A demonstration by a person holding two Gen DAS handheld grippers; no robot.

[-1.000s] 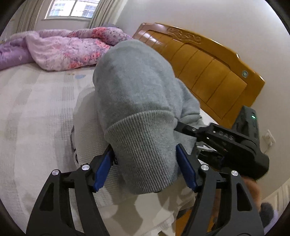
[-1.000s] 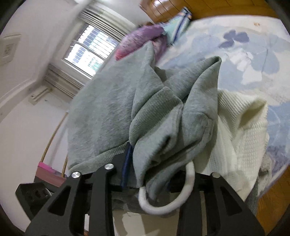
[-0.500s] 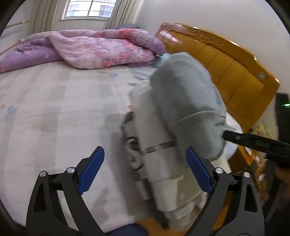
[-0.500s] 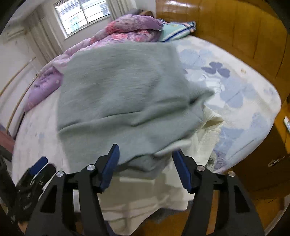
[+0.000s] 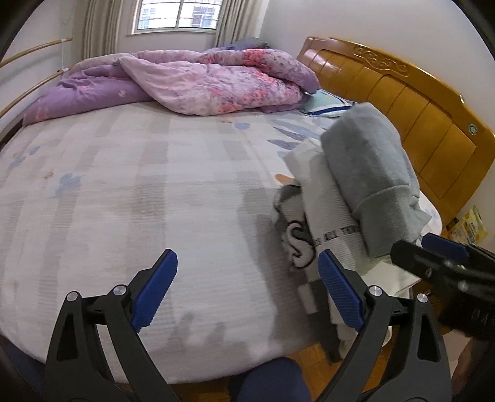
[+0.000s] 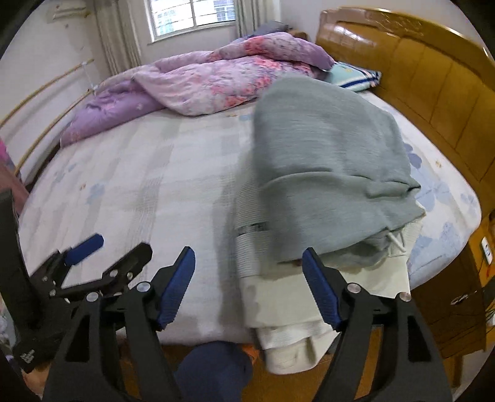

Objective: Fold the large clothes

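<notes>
A folded grey sweatshirt [image 5: 368,173] lies on top of a stack with a white ribbed garment [image 5: 328,210] and a grey-and-white printed garment [image 5: 294,228], at the bed's right near corner. The stack also shows in the right wrist view, grey sweatshirt [image 6: 324,173] over the white garment [image 6: 278,297]. My left gripper [image 5: 247,290] is open and empty, pulled back over the bed's near edge, left of the stack. My right gripper [image 6: 249,284] is open and empty, just in front of the stack. Each gripper shows in the other's view.
The bed [image 5: 139,191] has a pale patterned sheet. A purple and pink floral duvet [image 5: 191,80] is heaped at its far side. A wooden headboard [image 5: 417,108] runs along the right. A wooden nightstand [image 6: 458,309] stands at the right. A window [image 5: 179,15] is behind.
Both grippers let go of the grey sweatshirt, which now rests on the stack. Both have opened wide and drawn back toward the bed's near edge.
</notes>
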